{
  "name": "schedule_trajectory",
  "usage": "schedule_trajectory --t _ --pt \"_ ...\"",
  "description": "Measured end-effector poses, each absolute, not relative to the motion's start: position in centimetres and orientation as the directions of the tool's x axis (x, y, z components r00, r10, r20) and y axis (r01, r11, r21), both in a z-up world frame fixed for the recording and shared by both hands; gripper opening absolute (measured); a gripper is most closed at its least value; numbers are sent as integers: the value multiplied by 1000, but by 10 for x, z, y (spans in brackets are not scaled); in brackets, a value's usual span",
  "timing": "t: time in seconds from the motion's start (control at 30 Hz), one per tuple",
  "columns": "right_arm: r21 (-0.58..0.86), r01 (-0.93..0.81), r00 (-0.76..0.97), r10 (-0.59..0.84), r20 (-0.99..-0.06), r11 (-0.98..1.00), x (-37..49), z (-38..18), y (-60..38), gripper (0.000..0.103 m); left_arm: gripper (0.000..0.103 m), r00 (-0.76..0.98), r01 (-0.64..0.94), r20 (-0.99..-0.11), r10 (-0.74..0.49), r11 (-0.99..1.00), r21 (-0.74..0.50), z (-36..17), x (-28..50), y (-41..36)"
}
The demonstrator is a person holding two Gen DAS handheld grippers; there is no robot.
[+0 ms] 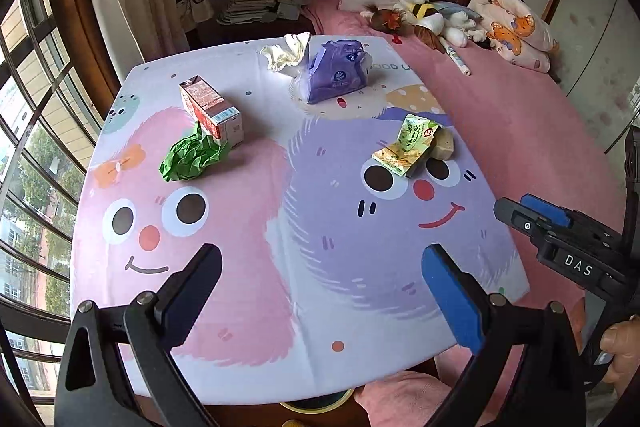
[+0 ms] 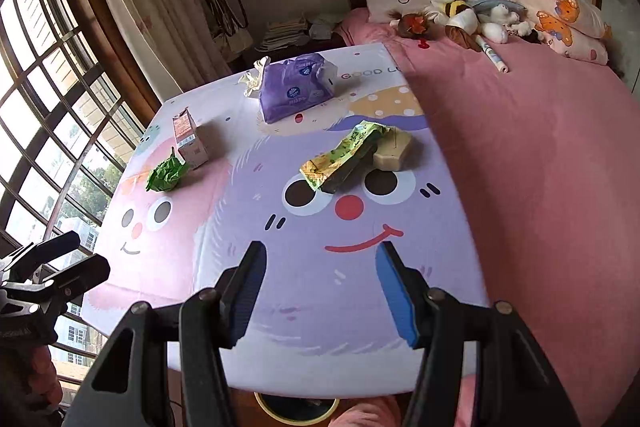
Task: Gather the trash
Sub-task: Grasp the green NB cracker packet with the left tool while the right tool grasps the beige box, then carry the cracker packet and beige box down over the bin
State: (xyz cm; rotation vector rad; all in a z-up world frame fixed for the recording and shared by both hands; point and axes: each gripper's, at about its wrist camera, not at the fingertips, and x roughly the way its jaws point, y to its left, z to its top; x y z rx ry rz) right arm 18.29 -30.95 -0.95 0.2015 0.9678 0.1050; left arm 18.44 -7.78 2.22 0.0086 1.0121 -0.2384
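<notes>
Right wrist view: right tongs [image 2: 320,287] agape, empty, above the bench [image 2: 440,211]
Left tongs [image 1: 322,291]: spread wide, empty
Snack wrapper [image 2: 340,155]: ahead of right tongs, long axis slanting up-right
Green paper wad [image 1: 194,157]: ahead-left of left tongs
Nearer hand: right for wrapper

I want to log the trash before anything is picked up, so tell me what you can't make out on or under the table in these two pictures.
- Round yellow-rimmed container under the table's near edge: the cartoon tablecloth covers most of it in both views.
- Crumpled white tissue: half hidden behind the purple tissue pack in the right wrist view.
- Print on the red-and-white drink carton: too small.
- Beige block: partly behind the green snack wrapper, identity unclear.
</notes>
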Motion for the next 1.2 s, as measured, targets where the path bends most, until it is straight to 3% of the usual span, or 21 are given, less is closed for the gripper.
schedule_trajectory --t 0.3,0.43,0.63,0.83,0.93,0.97,1.0,1.07,1.2 --pt "260 10 457 227 -860 966 267 -61 -377 57 99 342 277 -927 -153 959 -56 -44 291 -187" --pt "279 23 417 245 -875 960 287 -78 -402 57 89 274 283 -954 -125 958 -45 -78 322 -219" --pt "315 11 391 286 -875 949 309 -88 -420 57 86 224 272 -971 -79 962 -16 -109 354 -245" --pt "295 -107 384 314 -868 949 331 -89 -413 57 61 222 280 -972 -82 960 -17 -115 368 -253" --pt "271 -203 367 330 -870 941 343 -91 -403 57 42 227 264 -971 -78 964 -16 -114 370 -249" --pt "263 -239 359 337 -870 935 347 -92 -398 58 29 232 253 -970 -73 967 -13 -113 370 -246" --pt "254 -283 352 347 -869 925 350 -92 -394 58 27 226 238 -971 -80 971 -24 -113 368 -241" --pt "231 -377 338 365 -867 897 353 -92 -384 70 25 228 203 -970 -87 978 -40 -111 365 -231" --pt "141 -575 324 383 -865 806 351 -92 -363 76 24 239 145 -966 -103 987 -69 -103 357 -206"
